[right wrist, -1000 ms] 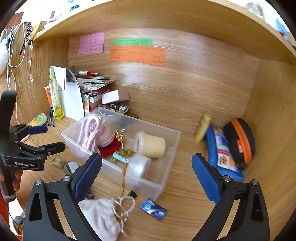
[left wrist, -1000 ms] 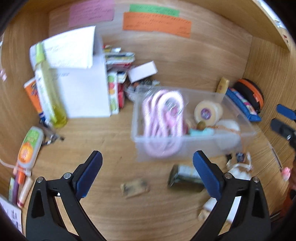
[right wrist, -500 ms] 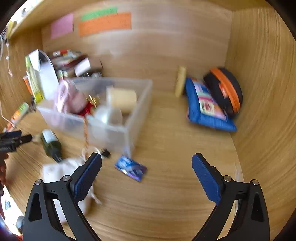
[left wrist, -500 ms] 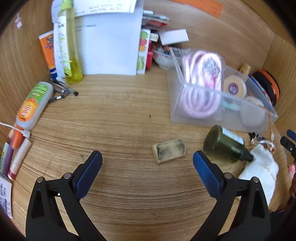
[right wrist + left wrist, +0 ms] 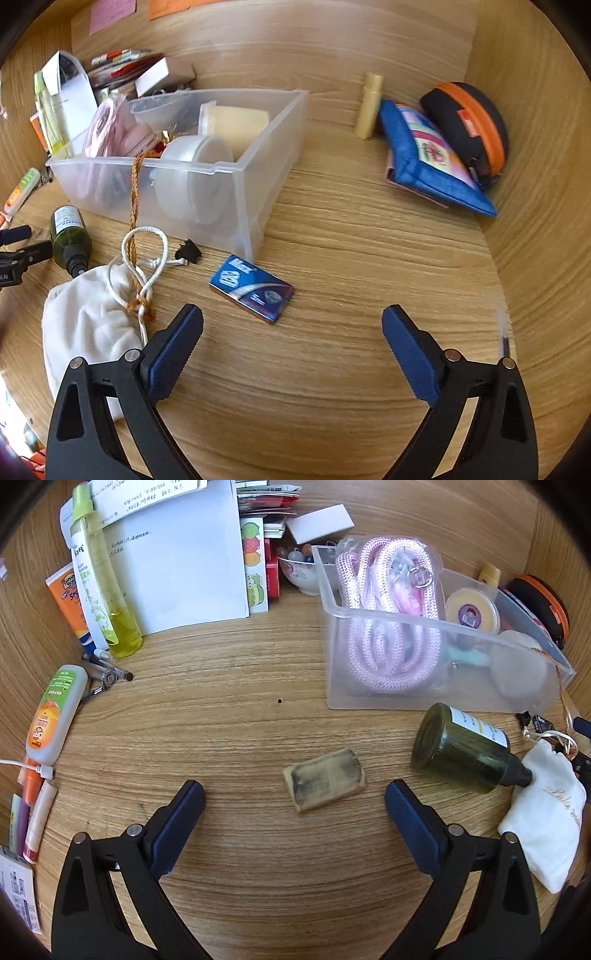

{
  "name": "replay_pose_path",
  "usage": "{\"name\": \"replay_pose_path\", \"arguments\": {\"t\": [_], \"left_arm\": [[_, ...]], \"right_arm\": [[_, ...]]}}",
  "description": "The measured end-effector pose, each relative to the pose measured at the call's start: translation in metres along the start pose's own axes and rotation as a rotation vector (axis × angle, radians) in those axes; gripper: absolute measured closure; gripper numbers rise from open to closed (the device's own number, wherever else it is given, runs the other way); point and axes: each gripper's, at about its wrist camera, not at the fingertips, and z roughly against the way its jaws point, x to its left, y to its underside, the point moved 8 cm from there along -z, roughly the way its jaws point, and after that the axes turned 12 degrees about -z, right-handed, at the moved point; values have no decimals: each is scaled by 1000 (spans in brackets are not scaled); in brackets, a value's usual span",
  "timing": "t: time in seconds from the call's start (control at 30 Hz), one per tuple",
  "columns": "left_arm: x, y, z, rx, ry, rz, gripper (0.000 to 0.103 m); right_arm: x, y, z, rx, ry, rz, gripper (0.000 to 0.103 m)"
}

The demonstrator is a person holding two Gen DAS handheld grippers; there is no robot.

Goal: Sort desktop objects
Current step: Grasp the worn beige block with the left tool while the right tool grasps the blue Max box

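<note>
My left gripper (image 5: 294, 812) is open and empty, low over the wooden desk, with a dirty tan eraser (image 5: 324, 780) lying just ahead between its fingers. A dark green bottle (image 5: 463, 748) lies on its side to the right, next to a white drawstring pouch (image 5: 545, 818). A clear plastic bin (image 5: 417, 696) holds a pink rope, a round yellow tin and other small items. My right gripper (image 5: 291, 332) is open and empty above the desk, just behind a blue card pack (image 5: 251, 288). The bin (image 5: 258, 192), bottle (image 5: 70, 230) and pouch (image 5: 86, 321) show in the right wrist view too.
At the left stand a yellow spray bottle (image 5: 103, 579), an orange tube, papers and books, with a white and green bottle (image 5: 55, 712) and pens lying by the wall. At the right a blue pouch (image 5: 428, 155) and a black and orange case (image 5: 469, 122) lean in the corner.
Both grippers have tipped down and come lower toward the desk. The left one has closed in on the eraser; the right one has drawn closer to the blue card pack. Both stay open.
</note>
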Motion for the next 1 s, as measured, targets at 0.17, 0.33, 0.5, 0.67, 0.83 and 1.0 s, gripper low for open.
{"name": "replay_pose_path", "arguments": {"t": [0.17,0.33,0.5,0.67,0.83,1.0], "left_arm": [[1,-1,1,0,1,1,3],[-4,-3,3,-11,17,-31,9],[-8,-6,5,-23,27,-48,18],[-9,-10,6,-35,22,-44,38],[-13,-11,8,-41,21,-57,56],[-19,-11,10,-51,3,-101,58]], "right_arm": [[11,-3,-10,8,15,27,9],[10,-3,-16,27,5,12,19],[5,-4,-17,37,-25,-30,29],[9,-3,-15,35,-53,-35,40],[18,-1,-12,27,-69,-22,53],[22,0,-8,24,-81,-21,61]]}}
